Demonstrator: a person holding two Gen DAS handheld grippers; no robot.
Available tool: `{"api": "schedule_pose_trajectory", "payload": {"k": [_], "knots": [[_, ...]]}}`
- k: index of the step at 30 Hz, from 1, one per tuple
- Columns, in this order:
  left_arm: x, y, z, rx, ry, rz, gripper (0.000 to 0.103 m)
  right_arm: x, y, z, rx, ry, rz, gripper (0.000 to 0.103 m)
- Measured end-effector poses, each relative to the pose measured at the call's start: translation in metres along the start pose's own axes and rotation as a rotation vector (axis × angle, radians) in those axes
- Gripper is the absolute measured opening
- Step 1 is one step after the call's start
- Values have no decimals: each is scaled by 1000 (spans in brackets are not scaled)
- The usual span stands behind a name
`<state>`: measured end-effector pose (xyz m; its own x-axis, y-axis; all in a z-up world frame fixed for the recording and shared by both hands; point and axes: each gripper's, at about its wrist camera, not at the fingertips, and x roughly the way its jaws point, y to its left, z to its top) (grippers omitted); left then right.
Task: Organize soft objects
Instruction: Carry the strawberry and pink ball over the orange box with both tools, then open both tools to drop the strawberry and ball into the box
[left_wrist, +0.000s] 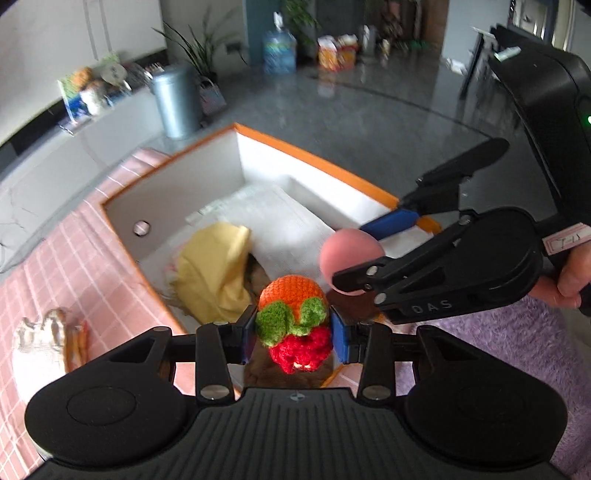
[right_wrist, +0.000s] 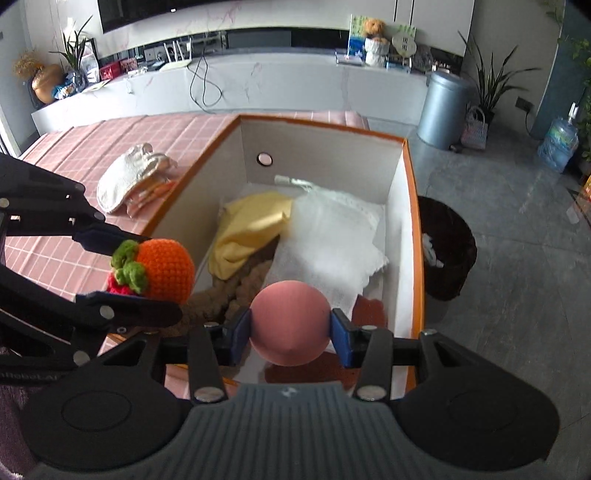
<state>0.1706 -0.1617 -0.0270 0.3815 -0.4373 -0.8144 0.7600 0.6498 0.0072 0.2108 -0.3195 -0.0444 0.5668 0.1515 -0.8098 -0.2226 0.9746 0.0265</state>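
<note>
Both claws hang over the near end of the box (right_wrist: 413, 221). The right claw (right_wrist: 290, 332) is clenched on the pink ball (right_wrist: 290, 323); the left claw (left_wrist: 293, 332) grips the knitted fruit (left_wrist: 293, 325). Free floor in the box lies at twelve o'clock from the ball.

Soft, even daylight fills both views. Beyond the fingers (left_wrist: 340, 332) the glossy floor (left_wrist: 369, 110) shows pale glare. Left view is motion-blurred; fisheye bending curves the edges, corners dark.

"OAS" on right tool (left_wrist: 354, 258)
</note>
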Motion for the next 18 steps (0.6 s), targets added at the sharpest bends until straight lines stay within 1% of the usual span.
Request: {"api": "schedule_pose_trajectory", "payload": {"k": [2,5,9,12,18], "knots": [[9,2,2,-2,30,-19,46,6,-3,-1,-6,25,5,47],[21,9,3,-20,65,-20,46,13,-4,-2,-24,51,10,47],[31,12,4,-20,102,-38,46,19,-5,-2,-18,77,24,48],[35,12,2,-14,115,-27,46,24,-5,-3,-17,85,23,49],[36,10,0,-26,122,-28,47,23,-3,-1,-20,86,11,51]]}}
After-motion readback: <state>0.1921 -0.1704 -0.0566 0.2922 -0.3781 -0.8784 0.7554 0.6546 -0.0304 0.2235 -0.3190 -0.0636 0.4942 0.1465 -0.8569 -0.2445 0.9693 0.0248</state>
